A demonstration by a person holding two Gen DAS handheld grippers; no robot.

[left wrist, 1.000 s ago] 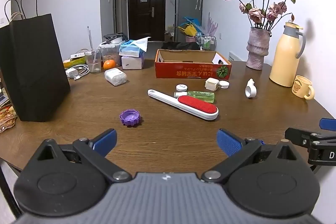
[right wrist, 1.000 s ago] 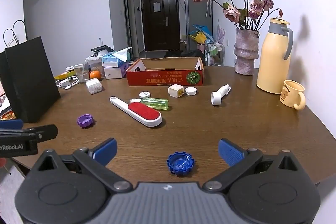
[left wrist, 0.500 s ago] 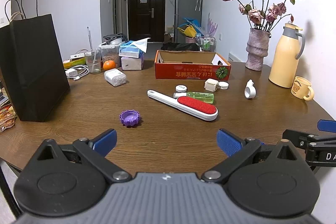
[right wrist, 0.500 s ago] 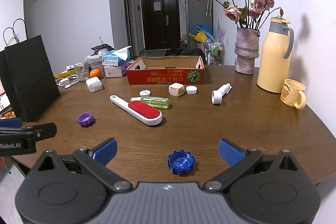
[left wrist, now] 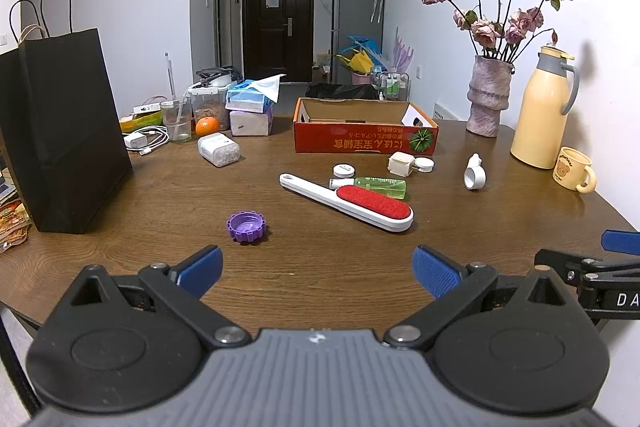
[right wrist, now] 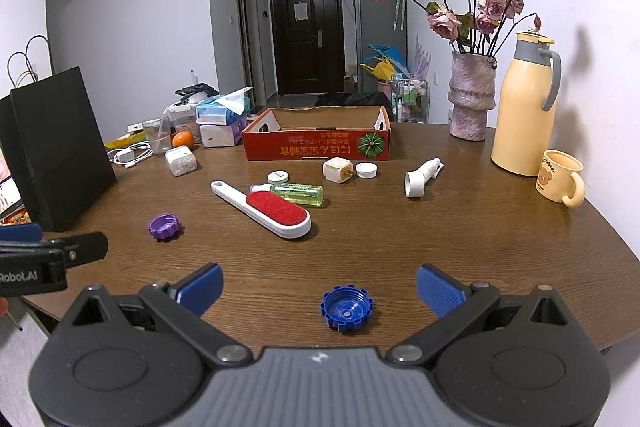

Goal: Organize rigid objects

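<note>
Rigid objects lie scattered on the desk [left wrist: 120, 227] in front of the red cardboard box [left wrist: 365, 135], which sits open and looks empty from here, though its floor is mostly hidden by the near wall. Just before the box you have a cream cube-shaped plug [left wrist: 400, 163] with a white cap [left wrist: 423, 164] touching its right side, and another white cap [left wrist: 344, 169] to the left of them. Nearer to you than those, a green bottle [left wrist: 374, 184] lies on its side, and the lint brush [left wrist: 349, 202] with its red pad rests against the bottle's near side, its handle pointing left and towards the box. A white spray nozzle [right wrist: 421, 177] lies to the right of the box front, well apart from the rest. A purple cap [left wrist: 247, 225] sits open side up, left of the brush and well short of the box.

Your left gripper [left wrist: 316, 269] hangs above the near desk edge with its jaws spread wide and nothing between them. Your right gripper [right wrist: 318, 287] is likewise wide open and empty, and a blue cap [right wrist: 346, 312] lies on the desk between its fingers, nearer the right one, touching neither. Right of the box stand a vase [left wrist: 489, 95], a yellow jug [left wrist: 543, 118] and a mug [left wrist: 575, 169].
</note>
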